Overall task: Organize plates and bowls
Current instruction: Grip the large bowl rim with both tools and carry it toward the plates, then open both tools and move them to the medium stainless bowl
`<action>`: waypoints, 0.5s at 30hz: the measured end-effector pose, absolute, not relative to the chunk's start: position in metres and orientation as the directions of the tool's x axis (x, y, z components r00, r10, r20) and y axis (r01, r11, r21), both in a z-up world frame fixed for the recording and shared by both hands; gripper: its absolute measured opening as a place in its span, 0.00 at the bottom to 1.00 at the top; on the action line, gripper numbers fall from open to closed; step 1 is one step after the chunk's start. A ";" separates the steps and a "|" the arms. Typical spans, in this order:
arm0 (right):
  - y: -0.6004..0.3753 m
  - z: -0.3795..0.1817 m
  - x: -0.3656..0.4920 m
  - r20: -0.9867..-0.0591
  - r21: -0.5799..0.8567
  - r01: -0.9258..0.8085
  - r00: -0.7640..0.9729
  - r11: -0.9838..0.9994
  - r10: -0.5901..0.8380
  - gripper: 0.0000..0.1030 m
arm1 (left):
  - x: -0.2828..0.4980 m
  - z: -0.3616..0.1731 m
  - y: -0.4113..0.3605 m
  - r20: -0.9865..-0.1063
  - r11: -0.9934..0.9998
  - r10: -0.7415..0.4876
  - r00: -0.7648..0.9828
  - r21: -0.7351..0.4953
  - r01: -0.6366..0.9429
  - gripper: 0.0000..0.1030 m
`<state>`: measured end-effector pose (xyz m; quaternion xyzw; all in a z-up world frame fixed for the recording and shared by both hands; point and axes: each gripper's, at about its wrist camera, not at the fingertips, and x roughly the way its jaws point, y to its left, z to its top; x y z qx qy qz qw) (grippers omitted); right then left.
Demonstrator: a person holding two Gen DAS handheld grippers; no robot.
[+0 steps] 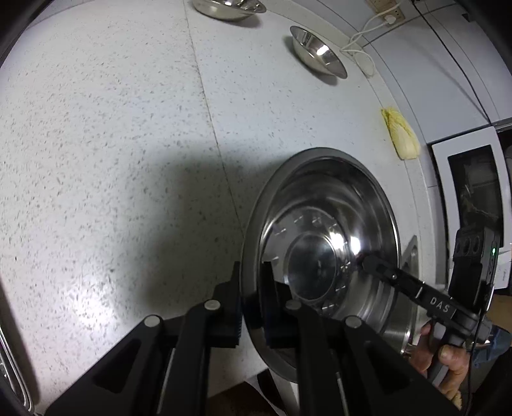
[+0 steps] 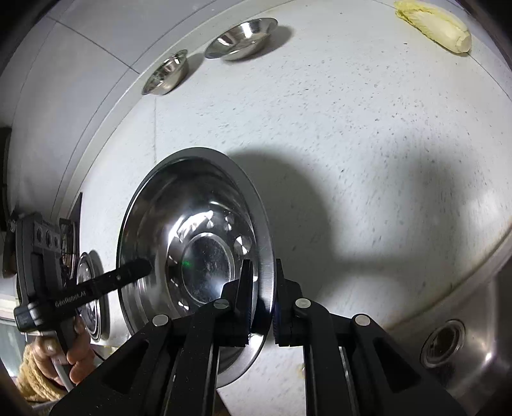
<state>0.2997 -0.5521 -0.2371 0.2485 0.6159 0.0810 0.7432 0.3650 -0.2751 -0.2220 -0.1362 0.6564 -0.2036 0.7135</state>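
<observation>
A large steel bowl is held over the speckled white counter by both grippers. My left gripper is shut on its left rim. My right gripper is shut on the opposite rim of the same bowl. Each gripper shows in the other's view, the right one and the left one reaching onto the bowl's far rim. Two smaller steel bowls stand at the back of the counter, also in the right wrist view.
A yellow cloth lies near the wall. A white cable and socket are at the back wall. A white appliance stands to the right. A steel sink with drain lies at the right. Another steel dish sits behind the big bowl.
</observation>
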 end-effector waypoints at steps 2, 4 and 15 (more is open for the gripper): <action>-0.556 -0.243 0.306 -0.871 0.478 0.186 0.226 0.858 0.436 0.09 | 0.367 -0.225 -0.277 -0.879 0.878 -0.475 0.051 -0.468 0.102 0.09; -0.562 -0.248 0.310 -0.857 0.506 0.205 0.227 0.838 0.462 0.09 | 0.369 -0.225 -0.280 -0.878 0.877 -0.476 0.059 -0.469 0.106 0.09; -0.591 -0.222 0.313 -0.827 0.534 0.189 0.319 0.824 0.463 0.59 | 0.374 -0.205 -0.250 -0.871 0.882 -0.471 0.139 -0.463 0.088 0.56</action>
